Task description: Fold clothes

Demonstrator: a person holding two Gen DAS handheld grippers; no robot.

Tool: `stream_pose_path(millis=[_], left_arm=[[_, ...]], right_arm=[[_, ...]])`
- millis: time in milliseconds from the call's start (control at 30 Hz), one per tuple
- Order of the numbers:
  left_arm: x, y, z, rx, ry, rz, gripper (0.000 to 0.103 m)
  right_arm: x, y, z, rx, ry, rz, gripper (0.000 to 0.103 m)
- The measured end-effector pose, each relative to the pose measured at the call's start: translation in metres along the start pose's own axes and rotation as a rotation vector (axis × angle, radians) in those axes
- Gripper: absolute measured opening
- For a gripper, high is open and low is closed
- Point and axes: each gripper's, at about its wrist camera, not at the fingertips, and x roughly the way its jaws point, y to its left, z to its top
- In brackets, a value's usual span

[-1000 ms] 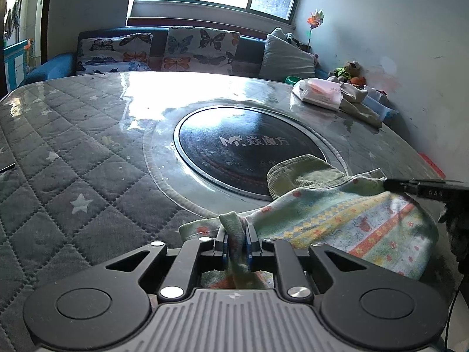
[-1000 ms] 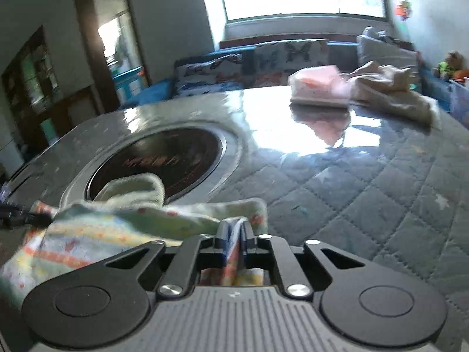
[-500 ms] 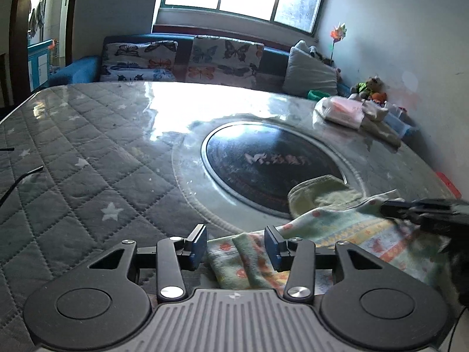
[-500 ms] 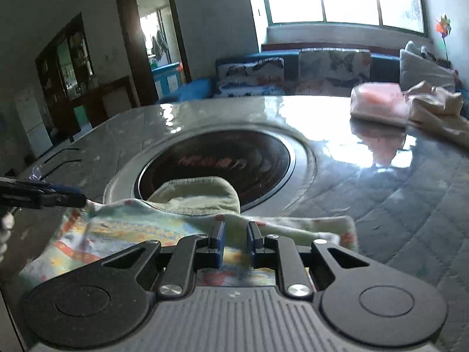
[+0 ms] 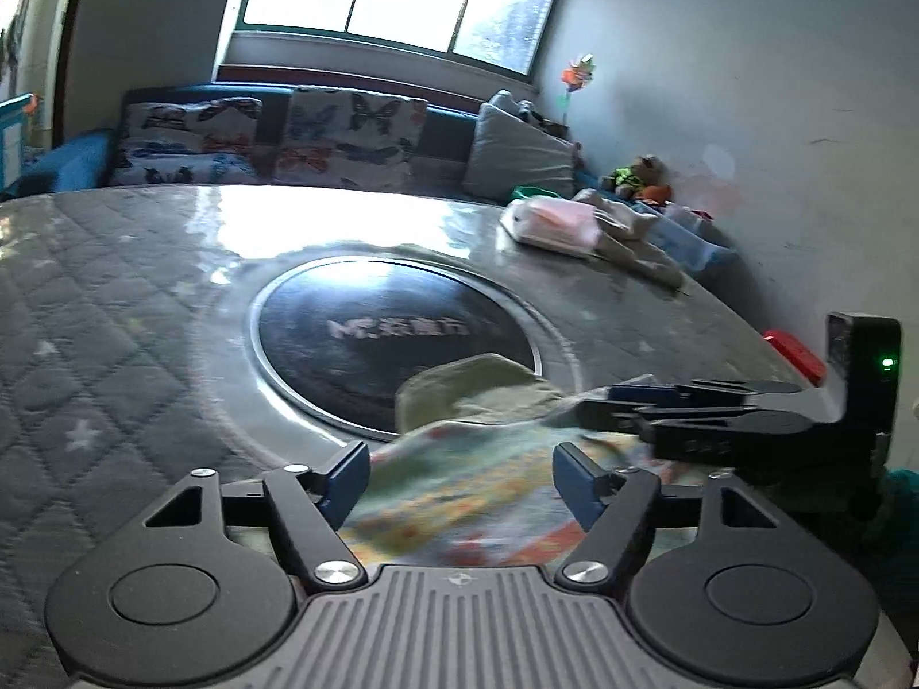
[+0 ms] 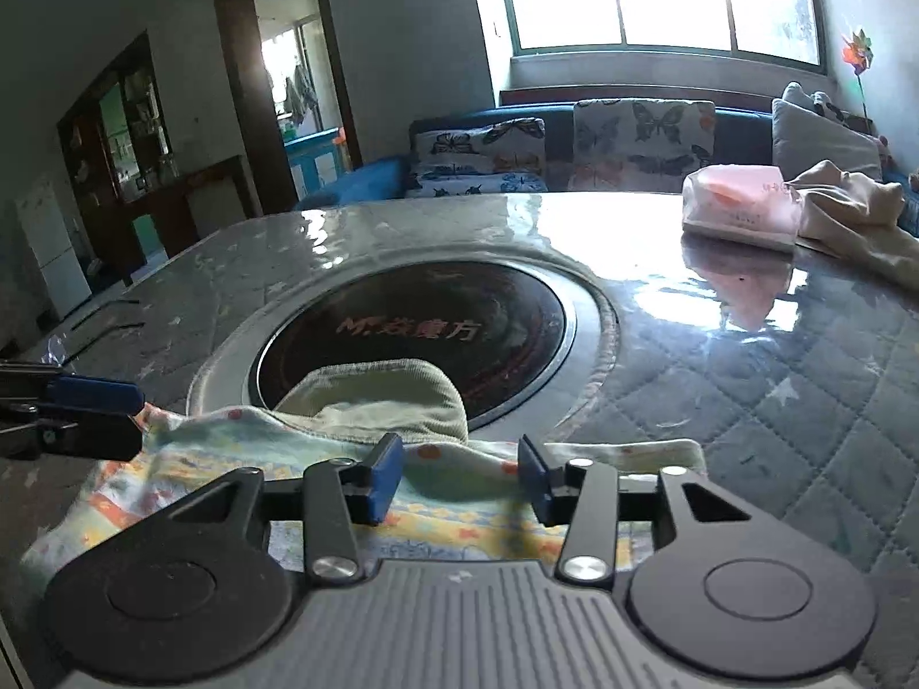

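A small patterned garment with a pale green cuff lies flat at the near edge of the table, its cuff on the dark round inset. It also shows in the right wrist view. My left gripper is open just above the garment's left side. My right gripper is open over its right side. The right gripper's fingers show at the right of the left wrist view. The left gripper's fingers show at the left of the right wrist view.
The table has a quilted grey cover under clear plastic and a dark round inset. A pink folded stack and a beige garment lie at the far right. A sofa with butterfly cushions stands behind.
Both grippers have let go of the garment and opened wide. They have pulled back slightly, and the garment now lies flat on the table.
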Motion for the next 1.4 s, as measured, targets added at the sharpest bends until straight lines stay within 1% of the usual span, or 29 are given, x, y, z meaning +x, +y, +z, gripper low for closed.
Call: stream_pose_path(millis=[33, 67, 100, 133, 200, 300, 333, 400, 433, 500, 600, 767, 1000, 1133, 1200, 1400], left_arm=[[0.003, -0.003, 0.0, 0.001, 0.004, -0.002, 0.083], [0.005, -0.006, 0.0, 0.004, 0.005, -0.005, 0.086], [0.008, -0.007, -0.001, 0.004, 0.006, -0.01, 0.088], [0.01, -0.008, -0.001, 0.002, 0.008, -0.015, 0.089], [0.014, -0.007, -0.001, -0.018, 0.013, -0.019, 0.095], [0.019, -0.004, -0.003, -0.049, 0.027, -0.022, 0.101], [0.021, -0.002, -0.003, -0.059, 0.034, -0.022, 0.102], [0.022, 0.002, -0.005, -0.074, 0.042, -0.015, 0.103], [0.022, 0.004, -0.006, -0.08, 0.043, -0.008, 0.103], [0.021, 0.009, -0.008, -0.092, 0.046, 0.004, 0.103], [0.02, 0.018, -0.01, -0.12, 0.048, 0.015, 0.103], [0.014, 0.028, -0.011, -0.166, 0.03, -0.003, 0.103], [0.009, 0.037, -0.013, -0.192, 0.019, 0.025, 0.103], [0.007, 0.03, -0.012, -0.167, 0.013, 0.038, 0.103], [0.005, 0.026, -0.011, -0.157, 0.003, 0.031, 0.103], [-0.008, 0.014, -0.007, -0.119, -0.055, 0.04, 0.103]], right_arm=[[0.002, -0.001, 0.0, 0.002, 0.0, -0.009, 0.055], [0.002, -0.002, 0.0, 0.007, -0.001, -0.015, 0.057], [0.003, -0.003, 0.0, 0.012, -0.003, -0.018, 0.063], [0.003, -0.004, 0.0, 0.017, -0.005, -0.023, 0.073], [0.004, -0.004, -0.001, 0.016, -0.007, -0.028, 0.079], [0.006, -0.002, -0.003, 0.005, -0.003, -0.032, 0.088], [0.006, -0.002, -0.003, 0.001, -0.001, -0.033, 0.09], [0.007, -0.002, -0.003, -0.003, 0.001, -0.03, 0.093], [0.007, -0.002, -0.003, -0.003, 0.0, -0.027, 0.098], [0.008, -0.002, -0.003, -0.004, 0.004, -0.02, 0.103], [0.009, -0.001, -0.003, -0.007, 0.009, -0.019, 0.103], [0.011, -0.001, -0.004, -0.011, 0.02, -0.021, 0.103], [0.014, -0.002, -0.002, -0.014, 0.033, -0.017, 0.103], [0.014, -0.009, 0.0, 0.008, 0.037, 0.016, 0.103], [0.011, -0.01, 0.002, 0.01, 0.037, 0.034, 0.103], [-0.01, -0.004, 0.003, 0.014, -0.019, 0.073, 0.103]])
